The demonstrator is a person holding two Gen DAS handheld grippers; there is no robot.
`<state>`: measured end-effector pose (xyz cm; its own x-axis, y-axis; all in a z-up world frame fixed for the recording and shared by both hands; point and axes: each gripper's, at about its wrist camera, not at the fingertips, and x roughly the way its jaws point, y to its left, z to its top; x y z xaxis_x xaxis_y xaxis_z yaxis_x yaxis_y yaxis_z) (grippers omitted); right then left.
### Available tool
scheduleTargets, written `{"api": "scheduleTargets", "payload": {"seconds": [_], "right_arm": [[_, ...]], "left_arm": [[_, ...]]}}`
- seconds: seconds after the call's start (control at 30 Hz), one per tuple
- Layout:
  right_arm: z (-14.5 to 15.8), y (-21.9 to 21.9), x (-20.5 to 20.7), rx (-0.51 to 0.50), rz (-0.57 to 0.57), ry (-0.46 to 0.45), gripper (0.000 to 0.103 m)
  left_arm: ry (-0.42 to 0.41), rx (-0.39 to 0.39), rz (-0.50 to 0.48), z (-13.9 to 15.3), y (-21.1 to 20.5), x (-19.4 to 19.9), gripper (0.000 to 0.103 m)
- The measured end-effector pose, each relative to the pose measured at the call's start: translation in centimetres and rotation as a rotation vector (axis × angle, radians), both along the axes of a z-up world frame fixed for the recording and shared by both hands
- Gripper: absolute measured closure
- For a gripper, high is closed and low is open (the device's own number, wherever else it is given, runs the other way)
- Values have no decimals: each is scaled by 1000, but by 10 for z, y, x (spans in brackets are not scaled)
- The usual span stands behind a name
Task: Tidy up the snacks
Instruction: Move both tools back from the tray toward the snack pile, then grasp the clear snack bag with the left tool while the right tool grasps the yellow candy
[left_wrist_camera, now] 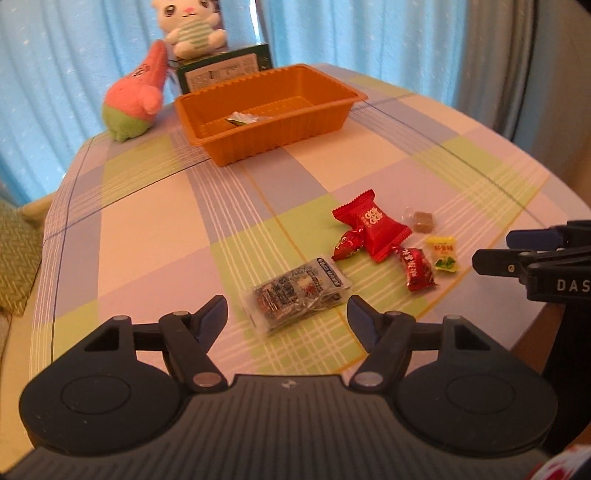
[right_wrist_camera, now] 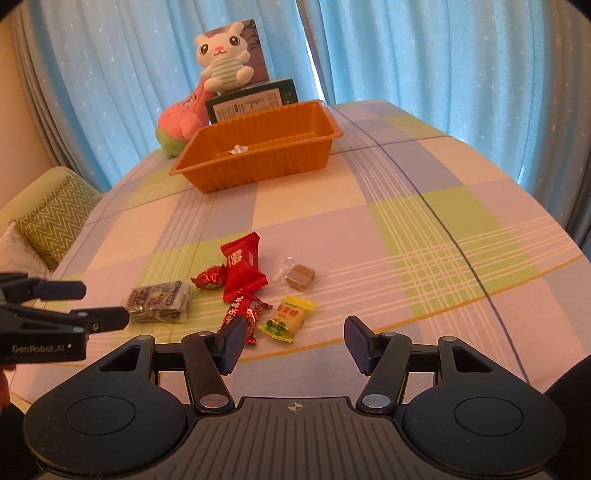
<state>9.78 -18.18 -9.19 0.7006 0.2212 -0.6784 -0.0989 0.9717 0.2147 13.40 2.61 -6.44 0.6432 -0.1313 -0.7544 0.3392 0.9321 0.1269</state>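
Observation:
An orange tray (left_wrist_camera: 207,122) (right_wrist_camera: 207,162) stands at the far side of the table with one small wrapped snack (left_wrist_camera: 242,119) (right_wrist_camera: 237,149) inside. Loose snacks lie near me: a clear grey packet (left_wrist_camera: 295,293) (right_wrist_camera: 159,301), a big red packet (left_wrist_camera: 373,227) (right_wrist_camera: 242,271), a small red candy (left_wrist_camera: 347,245) (right_wrist_camera: 209,278), a long red candy (left_wrist_camera: 417,269) (right_wrist_camera: 243,315), a yellow candy (left_wrist_camera: 443,254) (right_wrist_camera: 288,319) and a brown cube candy (left_wrist_camera: 421,221) (right_wrist_camera: 299,277). My left gripper (left_wrist_camera: 288,317) is open and empty, just before the grey packet. My right gripper (right_wrist_camera: 295,341) is open and empty, just before the yellow candy.
A pink and green plush (left_wrist_camera: 135,99) (right_wrist_camera: 177,123), a white plush (left_wrist_camera: 192,27) (right_wrist_camera: 223,59) and a dark green box (left_wrist_camera: 225,70) (right_wrist_camera: 255,99) stand behind the tray. Blue curtains hang behind. A checked cloth (left_wrist_camera: 147,221) covers the table. A green cushion (right_wrist_camera: 55,214) lies to the left.

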Motion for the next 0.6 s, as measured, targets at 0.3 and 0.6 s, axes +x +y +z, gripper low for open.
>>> {"api": "scheduleTargets", "payload": {"seconds": [0.3, 0.6], "right_arm": [[-16, -3, 12, -1, -14, 40, 44], [-21, -5, 21, 5, -25, 43, 44]], "left_arm": [[41, 111, -217, -28, -5, 42, 30], [150, 20, -226, -40, -2, 62, 48]]}}
